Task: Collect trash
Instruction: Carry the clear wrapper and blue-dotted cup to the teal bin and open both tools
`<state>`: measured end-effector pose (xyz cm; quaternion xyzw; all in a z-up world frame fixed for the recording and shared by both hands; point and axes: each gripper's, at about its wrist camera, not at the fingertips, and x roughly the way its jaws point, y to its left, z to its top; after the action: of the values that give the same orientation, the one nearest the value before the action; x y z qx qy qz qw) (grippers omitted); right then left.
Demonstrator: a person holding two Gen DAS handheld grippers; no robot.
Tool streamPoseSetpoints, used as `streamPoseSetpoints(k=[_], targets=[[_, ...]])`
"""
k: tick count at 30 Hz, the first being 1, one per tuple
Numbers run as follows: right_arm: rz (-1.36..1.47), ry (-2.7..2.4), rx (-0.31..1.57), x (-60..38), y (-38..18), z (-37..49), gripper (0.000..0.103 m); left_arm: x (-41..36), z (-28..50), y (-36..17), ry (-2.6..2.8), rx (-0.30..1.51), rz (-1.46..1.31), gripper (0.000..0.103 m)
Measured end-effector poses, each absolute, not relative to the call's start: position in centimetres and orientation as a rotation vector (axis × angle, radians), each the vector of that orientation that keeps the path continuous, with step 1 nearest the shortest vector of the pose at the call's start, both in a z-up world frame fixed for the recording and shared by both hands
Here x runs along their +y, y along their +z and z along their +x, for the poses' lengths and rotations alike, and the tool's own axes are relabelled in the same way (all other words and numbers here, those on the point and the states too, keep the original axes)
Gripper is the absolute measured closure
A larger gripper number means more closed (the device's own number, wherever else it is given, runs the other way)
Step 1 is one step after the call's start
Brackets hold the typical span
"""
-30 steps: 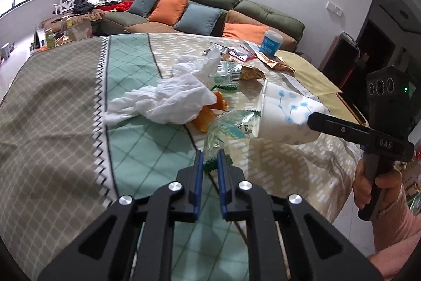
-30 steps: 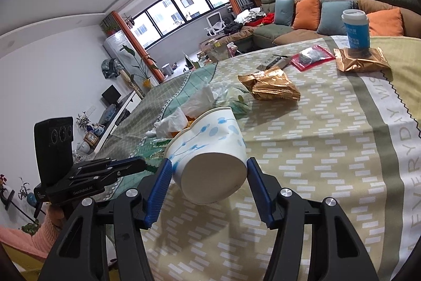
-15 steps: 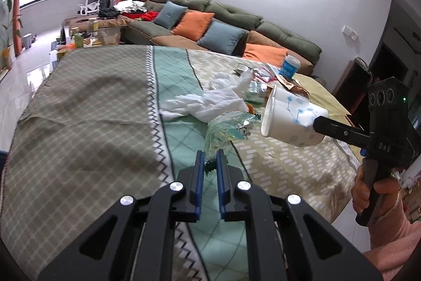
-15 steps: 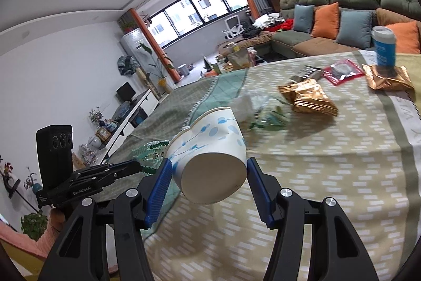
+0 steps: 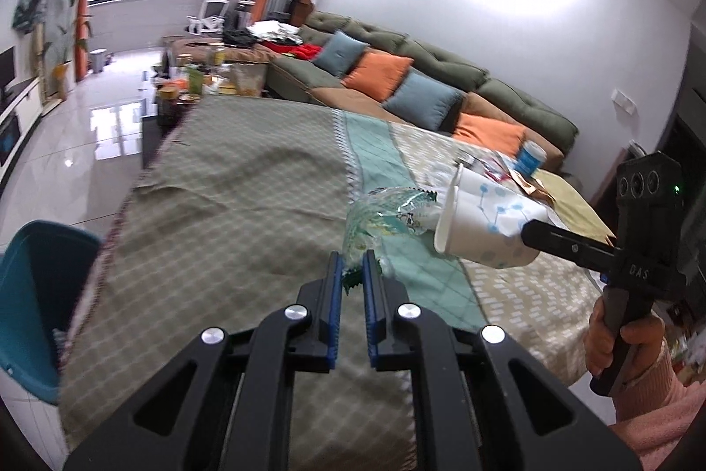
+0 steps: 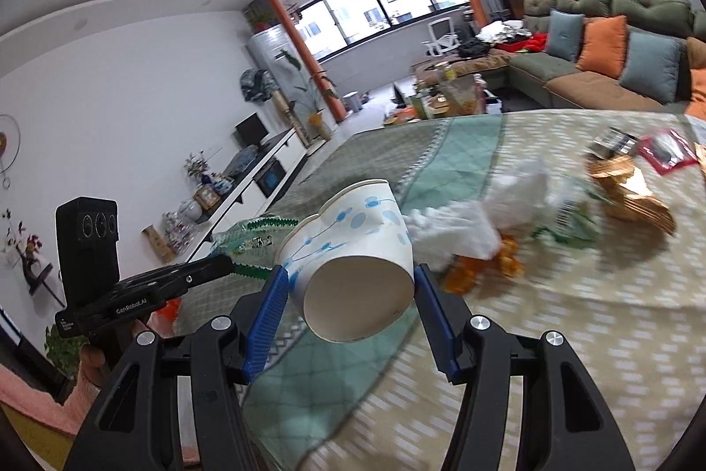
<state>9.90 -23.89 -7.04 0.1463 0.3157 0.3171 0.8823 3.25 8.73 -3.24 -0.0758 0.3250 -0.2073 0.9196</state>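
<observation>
While the teal bin [image 5: 31, 307] stands on the floor at the far left of the left wrist view, beside the near-left corner of the cloth-covered counter [image 5: 229, 215], the left hand-held gripper [image 5: 351, 272] is held above that cloth with its blue pads pressed nearly together, pinching the serrated edge of a clear green-printed wrapper [image 5: 384, 212]. The wrapper juts forward from the fingertips, clear of the cloth, and its far end comes close to the mouth of a white paper cup [image 5: 483, 230] with blue dots. Whether wrapper and cup touch cannot be told. To the right, the right hand-held gripper [image 6: 351, 288] clamps that cup across its base, one blue pad on each side, so the cup lies on its side with the bottom toward the right wrist camera and the mouth pointing away to the left. Cup and wrapper are both lifted above the counter, just beside each other, at the green stripe of the cloth. Further right on the counter, in the right wrist view, lie crumpled white tissue [image 6: 463, 228], orange scraps [image 6: 467, 272] just near it, a gold foil bag [image 6: 631, 188] and a red packet [image 6: 666, 153] at the far right edge. A green sofa [image 5: 441, 73] with orange and blue cushions lines the far wall.
</observation>
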Motion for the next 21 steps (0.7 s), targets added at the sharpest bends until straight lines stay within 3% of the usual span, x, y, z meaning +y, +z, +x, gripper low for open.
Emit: streamPoseSetpoints(k=[21], targets=[[0.174, 0.901, 0.690, -12.2, -5.9, 12.0, 0.044, 20.2, 1.0, -2.2, -0.159, 0.599, -0.270, 0.093]])
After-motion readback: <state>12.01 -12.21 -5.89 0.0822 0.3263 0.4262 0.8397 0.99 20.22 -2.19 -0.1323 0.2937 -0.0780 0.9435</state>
